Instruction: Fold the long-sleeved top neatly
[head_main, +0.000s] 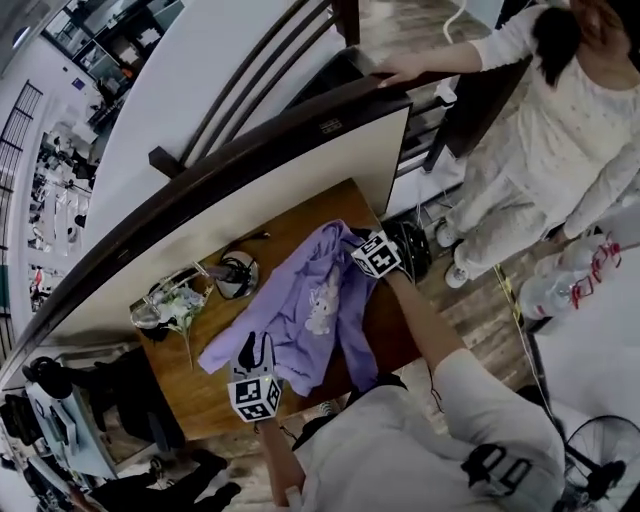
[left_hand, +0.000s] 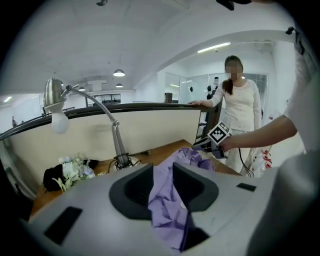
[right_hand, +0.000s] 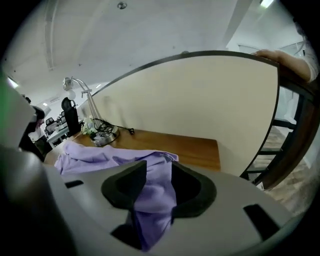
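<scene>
A purple long-sleeved top with a white print on its chest lies spread across the wooden table. My left gripper is at the top's near-left edge. In the left gripper view its jaws hold a fold of purple cloth that fills the gap and hangs below. My right gripper is at the top's far-right corner. In the right gripper view its jaws are shut on a bunch of the same cloth. The right gripper also shows across the table in the left gripper view.
A desk lamp and a bunch of flowers stand at the table's far-left end. A cream partition with a dark rail backs the table. A person in white stands to the right. A dark round object sits by the right edge.
</scene>
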